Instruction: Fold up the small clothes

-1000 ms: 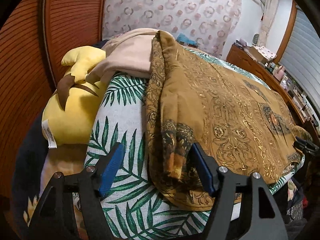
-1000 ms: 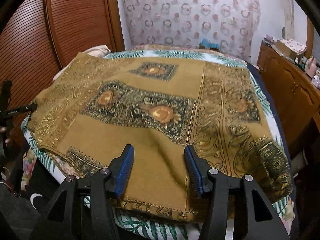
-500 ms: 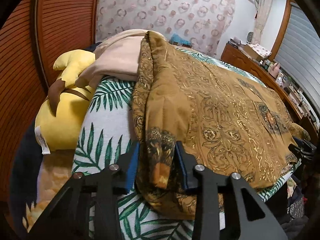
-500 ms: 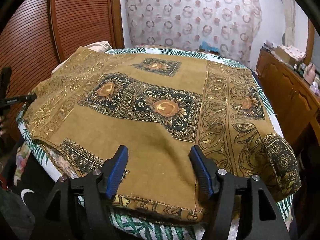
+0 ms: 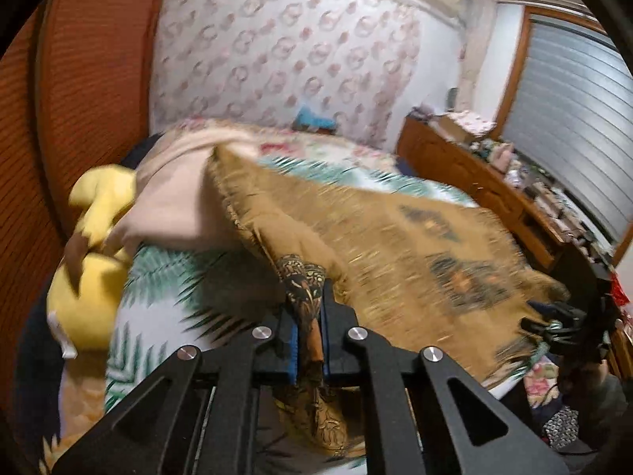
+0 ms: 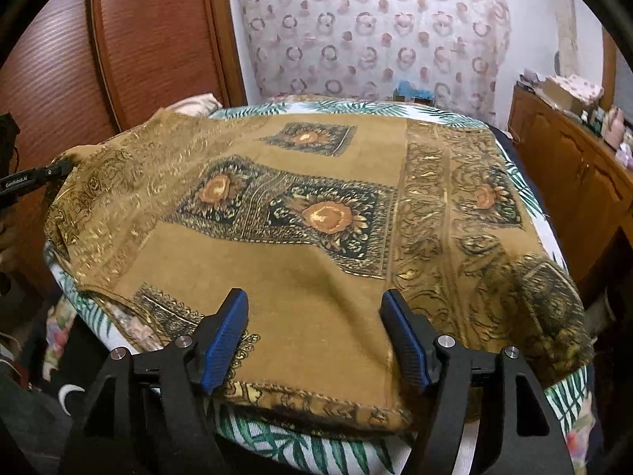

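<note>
Left gripper (image 5: 307,328) clamped tight on a bunched corner of the brown patterned cloth (image 5: 395,245), blue pads pressed against the fabric, corner lifted clear of the leaf-print bedspread (image 5: 158,277); right gripper (image 6: 314,340) spread wide, holding nothing, poised over the near hem of the same cloth (image 6: 316,237). Cloth spread across most of the bed, near hem hanging slightly over the front edge, far left corner lapping onto a pink pillow (image 5: 174,198). Risks, as judgement: left grip taken on a crumpled wad rather than a clean single edge, so likely to drag extra layers and give a crooked fold; only one corner held, so a pull across could skew the whole sheet or slide it off the front edge; right fingers set over flat fabric well inside the hem, so closing may pinch bedspread along with cloth, or miss the edge outright; yellow plush toy (image 5: 91,261) and pillow close by on the left, liable to snag or get dragged. Left view heavily motion-blurred, so fine detail unsure. Writing: small white lettering on a black bar at far left of right view, reading roughly "GenRobot.AI" (image 6: 18,182); white tag on plush unreadable
</note>
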